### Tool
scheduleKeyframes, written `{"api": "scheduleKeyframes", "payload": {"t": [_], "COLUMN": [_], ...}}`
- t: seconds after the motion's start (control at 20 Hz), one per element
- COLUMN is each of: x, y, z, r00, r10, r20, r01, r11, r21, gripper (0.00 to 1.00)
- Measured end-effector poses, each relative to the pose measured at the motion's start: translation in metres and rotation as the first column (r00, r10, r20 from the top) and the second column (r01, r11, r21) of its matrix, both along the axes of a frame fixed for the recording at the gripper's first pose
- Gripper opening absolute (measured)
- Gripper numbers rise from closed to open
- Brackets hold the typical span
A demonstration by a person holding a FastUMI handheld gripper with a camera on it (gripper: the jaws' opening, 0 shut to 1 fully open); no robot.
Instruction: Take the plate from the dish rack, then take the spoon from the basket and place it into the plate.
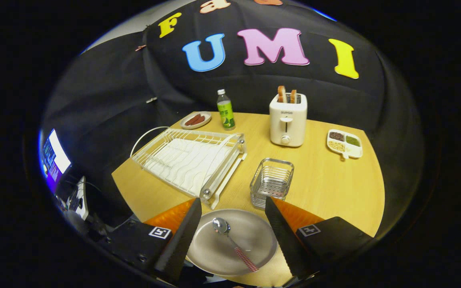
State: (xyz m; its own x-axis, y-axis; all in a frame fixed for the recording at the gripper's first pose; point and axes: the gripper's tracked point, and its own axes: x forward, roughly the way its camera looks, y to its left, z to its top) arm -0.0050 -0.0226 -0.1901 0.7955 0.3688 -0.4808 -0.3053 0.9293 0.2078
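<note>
Pale wood tabletop (334,188) carries it all. Nearest, the gripper (232,208) hangs with jaws wide and empty over the round grey plate (250,234), where the shiny spoon (230,242) with its checked handle lies: both steps look finished, leaving only withdrawal. Beyond sit 1 wire basket (271,182), then the white dish rack (188,160).

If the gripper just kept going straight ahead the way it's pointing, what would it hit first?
Probably the metal basket, just beyond the open gripper and its fingers; the plate with the spoon lies below between them. Depth is uncertain.
</note>
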Motion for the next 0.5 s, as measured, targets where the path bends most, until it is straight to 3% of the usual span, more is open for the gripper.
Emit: {"api": "scheduleKeyframes", "payload": {"t": [0.2, 0.4, 0.5], "x": [0.004, -0.003, -0.011], "y": [-0.021, -0.031, -0.024], "z": [0.05, 0.102, 0.123], "r00": [0.973, 0.902, 0.873], "r10": [-0.217, -0.391, -0.434], "r20": [0.081, 0.186, 0.223], "r01": [0.22, 0.395, 0.434], "r11": [0.975, 0.919, 0.899], "r21": [-0.028, 0.016, 0.05], "gripper": [0.99, 0.99, 0.99]}}
